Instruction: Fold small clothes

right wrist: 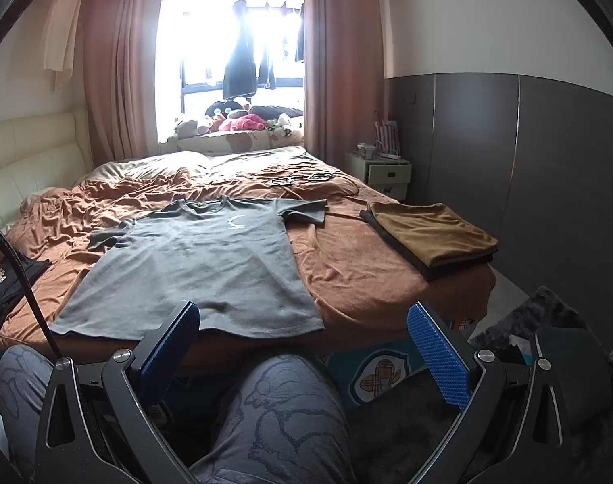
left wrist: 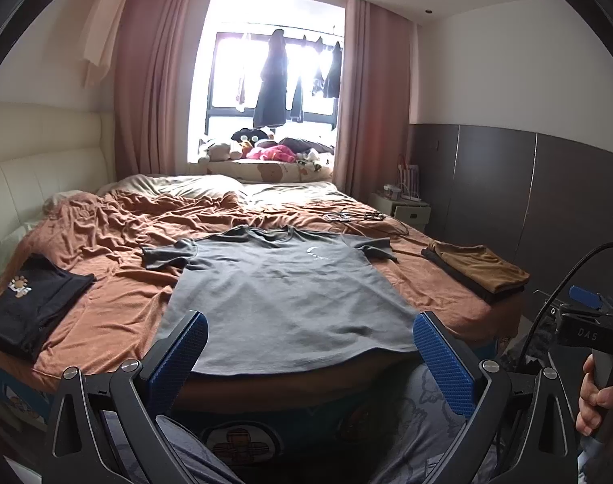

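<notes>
T-shirt (left wrist: 282, 290) flat, collar toward window (left wrist: 266, 64)

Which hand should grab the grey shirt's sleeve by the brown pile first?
Probably the right gripper: the grey T-shirt has that sleeve on its side, nearest the folded brown clothes. The left gripper, also open, would have to cross over.

The left claw (left wrist: 309, 349), black-framed with blue ribbed pads, has its jaws spread wide, nothing between them. The right claw (right wrist: 302, 343), of the same build, is likewise spread and empty. The person's right hand (left wrist: 597, 399) grips its dark handle. Grey patterned trouser legs (right wrist: 274, 415) sit below both.
</notes>
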A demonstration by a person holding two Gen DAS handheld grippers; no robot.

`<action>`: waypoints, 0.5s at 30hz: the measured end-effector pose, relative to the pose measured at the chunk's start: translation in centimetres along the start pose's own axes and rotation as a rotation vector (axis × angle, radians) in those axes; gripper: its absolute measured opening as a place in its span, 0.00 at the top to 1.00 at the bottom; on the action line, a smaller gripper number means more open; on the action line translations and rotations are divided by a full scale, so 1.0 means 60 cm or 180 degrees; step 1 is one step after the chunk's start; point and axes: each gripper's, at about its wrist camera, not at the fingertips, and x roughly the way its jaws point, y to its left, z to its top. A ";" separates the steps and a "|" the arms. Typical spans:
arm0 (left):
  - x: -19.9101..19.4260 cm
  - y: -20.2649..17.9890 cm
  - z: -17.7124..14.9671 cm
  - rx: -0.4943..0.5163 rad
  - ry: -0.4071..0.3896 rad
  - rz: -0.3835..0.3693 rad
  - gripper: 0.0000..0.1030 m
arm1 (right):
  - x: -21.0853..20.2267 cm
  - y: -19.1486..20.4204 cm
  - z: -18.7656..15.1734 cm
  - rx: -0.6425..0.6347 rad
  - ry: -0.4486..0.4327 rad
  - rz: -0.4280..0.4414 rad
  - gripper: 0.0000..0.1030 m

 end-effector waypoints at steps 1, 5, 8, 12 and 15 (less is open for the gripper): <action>0.000 0.001 0.000 0.0002 -0.0002 -0.0003 0.00 | -0.001 0.001 -0.001 -0.0001 0.0003 0.0000 0.00; -0.003 0.001 -0.001 -0.0008 0.0009 0.0022 0.00 | 0.001 0.000 -0.001 0.0013 0.0033 0.0024 0.00; -0.008 -0.003 -0.002 -0.0009 -0.0003 0.0046 0.00 | 0.001 -0.002 -0.001 0.0013 0.0031 0.0030 0.00; -0.013 -0.002 0.000 -0.0021 -0.0010 0.0079 0.00 | -0.001 -0.006 0.003 0.0029 0.0030 0.0053 0.00; -0.013 0.002 0.004 -0.0047 -0.0019 0.0084 0.00 | -0.004 -0.008 0.006 0.0054 0.0020 0.0051 0.00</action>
